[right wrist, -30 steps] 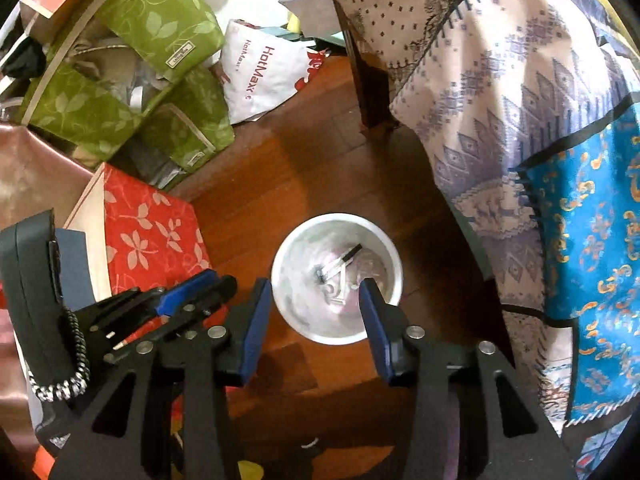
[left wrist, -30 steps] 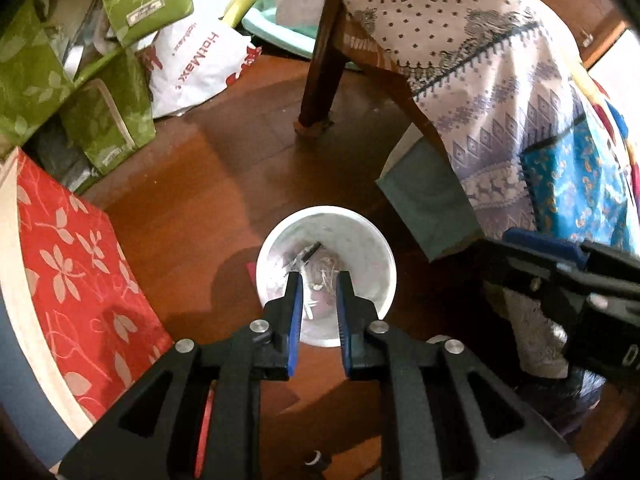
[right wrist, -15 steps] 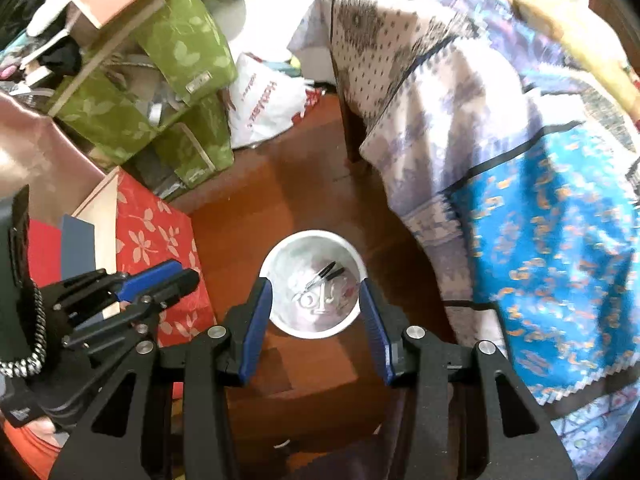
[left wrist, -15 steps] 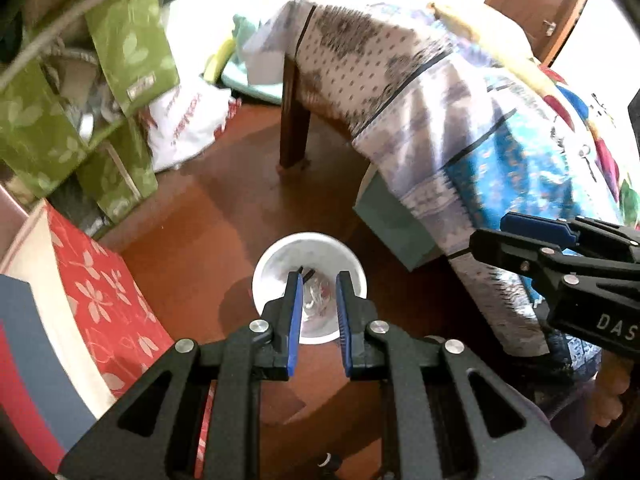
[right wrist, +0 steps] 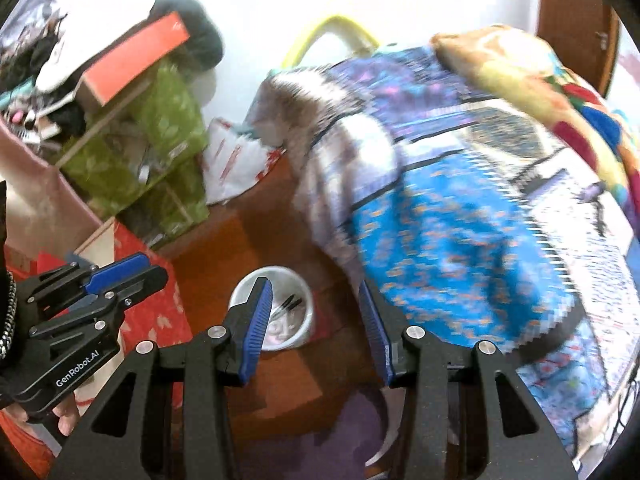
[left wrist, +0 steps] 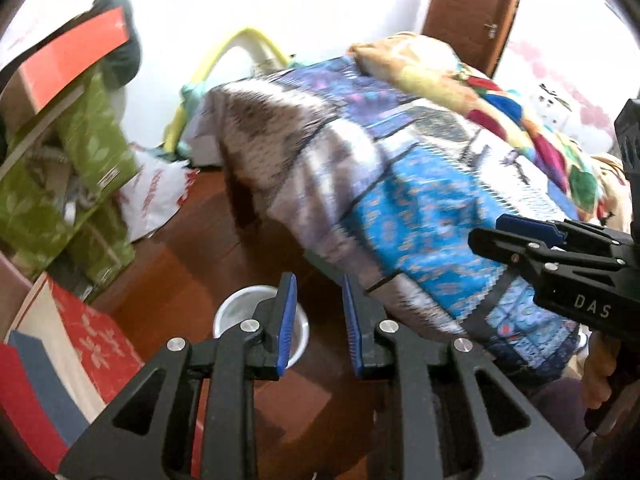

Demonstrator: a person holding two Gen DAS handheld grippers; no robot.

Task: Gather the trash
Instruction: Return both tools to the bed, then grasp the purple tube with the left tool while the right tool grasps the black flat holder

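A white trash bucket stands on the wooden floor below both grippers, with small bits of trash inside; it also shows in the left wrist view, partly behind a finger. My left gripper is open with a narrow gap and holds nothing. My right gripper is open wide and empty. Both are well above the bucket. The right gripper appears at the right of the left wrist view, and the left gripper at the left of the right wrist view.
A bed with patterned blue and grey covers fills the right side. Green bags, a white plastic bag and a red floral box crowd the left. A wooden door is at the back.
Both grippers have risen and tilted up away from the bucket, which now looks smaller and lower. The left gripper's jaws have opened a little wider. The view is motion-blurred.
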